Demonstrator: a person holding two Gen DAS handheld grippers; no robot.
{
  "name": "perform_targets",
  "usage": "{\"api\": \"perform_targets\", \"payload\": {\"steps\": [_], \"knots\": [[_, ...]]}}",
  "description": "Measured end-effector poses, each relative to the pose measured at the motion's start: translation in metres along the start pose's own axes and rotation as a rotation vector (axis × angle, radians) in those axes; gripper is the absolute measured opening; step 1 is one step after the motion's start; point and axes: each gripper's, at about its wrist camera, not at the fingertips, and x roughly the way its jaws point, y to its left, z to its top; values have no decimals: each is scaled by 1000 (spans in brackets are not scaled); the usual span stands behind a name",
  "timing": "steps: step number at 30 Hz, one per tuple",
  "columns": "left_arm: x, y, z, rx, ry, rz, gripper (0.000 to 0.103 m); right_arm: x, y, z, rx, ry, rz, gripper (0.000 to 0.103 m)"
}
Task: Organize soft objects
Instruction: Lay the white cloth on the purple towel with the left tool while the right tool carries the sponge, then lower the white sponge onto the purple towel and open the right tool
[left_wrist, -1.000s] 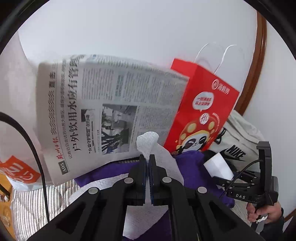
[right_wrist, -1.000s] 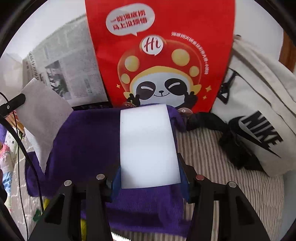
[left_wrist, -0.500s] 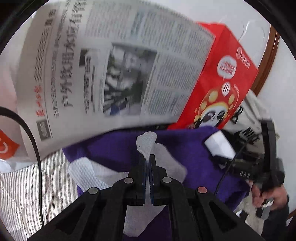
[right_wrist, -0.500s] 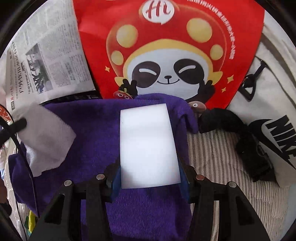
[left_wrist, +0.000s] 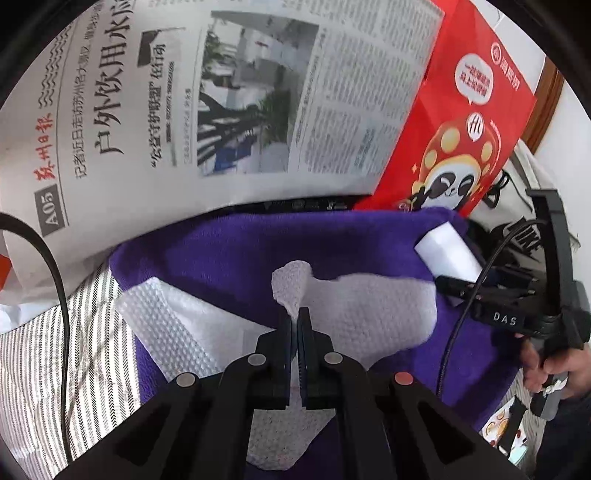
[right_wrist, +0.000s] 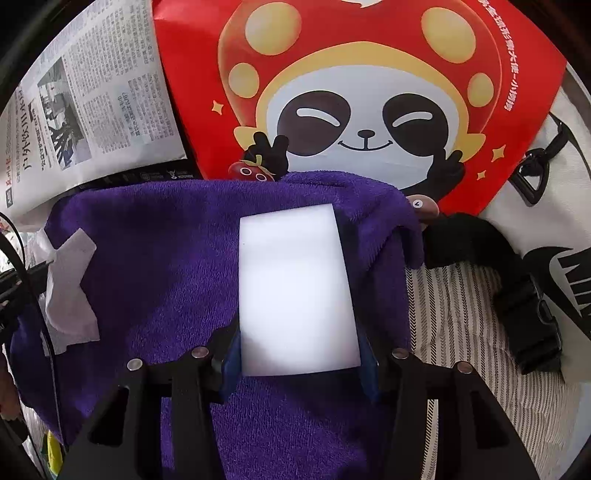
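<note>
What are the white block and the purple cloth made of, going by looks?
White block: looks like foam sponge, matte and uniform, with crisp square edges; could be melamine, can't confirm. Purple cloth: terry or microfibre towel, with fuzzy looped pile and soft rolled folds at its edge.

The black plastic left gripper (left_wrist: 294, 325) has two angular linkage arms, each studded with round silver screw heads, one on the right arm tinted reddish. Its jaws carry dark blue pads. A thin black cable (left_wrist: 55, 280) loops along its left side. The black plastic right gripper (right_wrist: 299, 354) has the same build, with silver screws and blue pads; seen from the left wrist, its body bears white "DAS" lettering. A dark sleeve cuff (left_wrist: 576, 413) covers the right wrist.
</note>
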Motion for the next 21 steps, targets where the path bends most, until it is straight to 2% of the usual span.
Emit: {"api": "perform_targets", "payload": {"steps": [7,13,15,18,21], "knots": [[7,1,-8,5,41,33,5,7,-2,4,-21,-2,15,52],[5,1,-11,6,44,60,26,4,-5,-2,-41,5,35,58],[2,0,-11,5,39,71,40,3,-5,-5,-48,8,35,61],[-7,4,-11,0,24,87,47,2,-3,-5,-53,6,36,68],[-15,8,-10,-4,15,97,50,-1,1,-5,-64,1,30,70]]}}
